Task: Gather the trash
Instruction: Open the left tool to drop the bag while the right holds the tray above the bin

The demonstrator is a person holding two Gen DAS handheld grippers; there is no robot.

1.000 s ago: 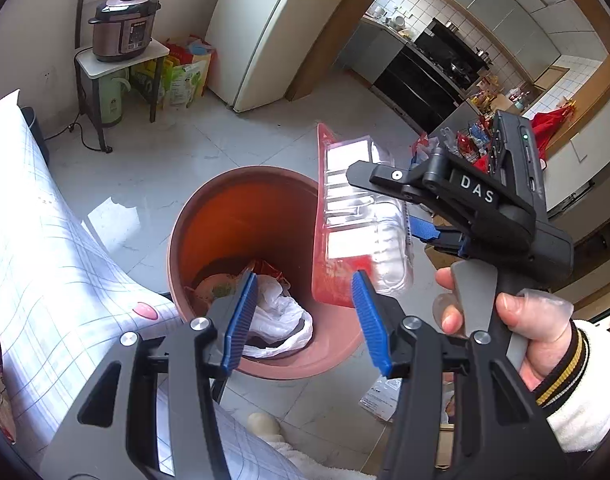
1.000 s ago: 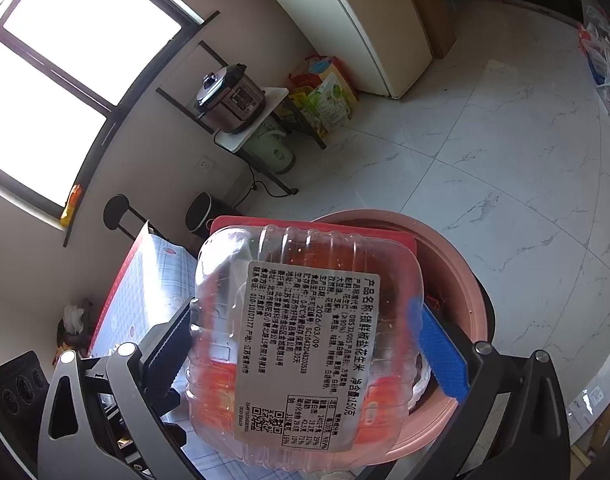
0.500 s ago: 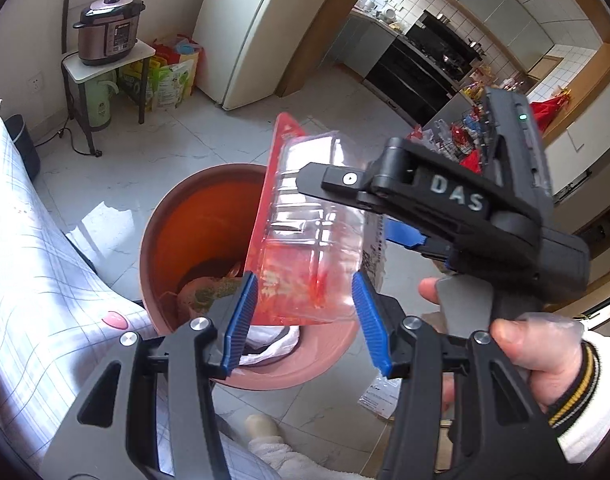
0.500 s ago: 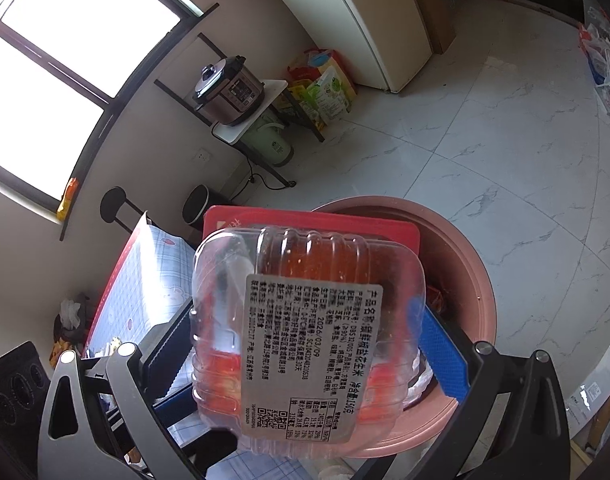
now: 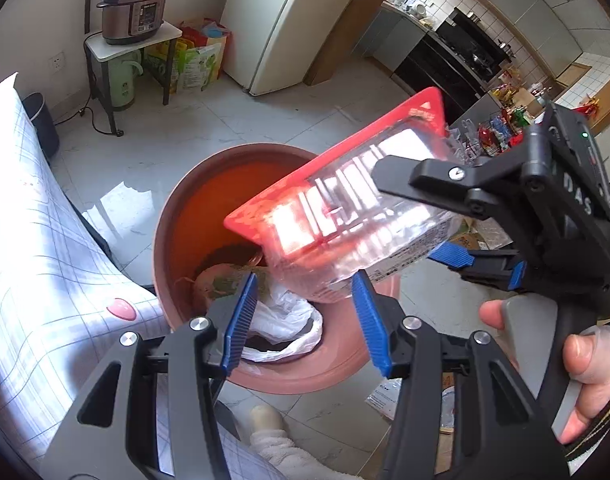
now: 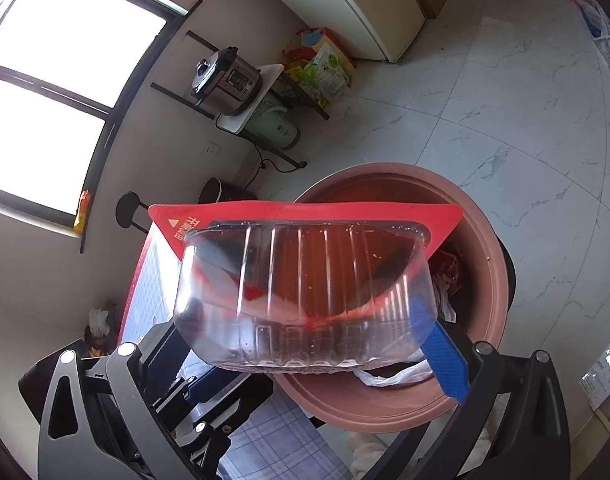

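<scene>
Big round brown trash bin [image 5: 265, 368] on the white tile floor [image 5: 153, 168], right beside the desk with the checked cloth [image 5: 33, 264]. Inside the bin, a white plastic bag [image 5: 289, 324] and other scraps.

Above the bin's mouth, up in the air, a clear plastic food tray [image 5: 357, 224] with a red rim. Tipped over, long side slanting from low on the left, over the bin, up to high on the right. Red open side facing down and to the left toward the bin, clear ribbed bottom with the paper label facing down and to the right. In the right wrist view, red rim [image 6: 305, 216] far away and up, clear bottom nearest the camera.

Right tool [image 5: 445, 216] squeezed tight on the tray, one black finger across the ribbed side wall, one blue pad [image 5: 451, 254] under the labeled bottom.

Left tool [image 5: 303, 316] spread wide with nothing in it, blue pads just under the tray, over the near edge of the bin.
</scene>
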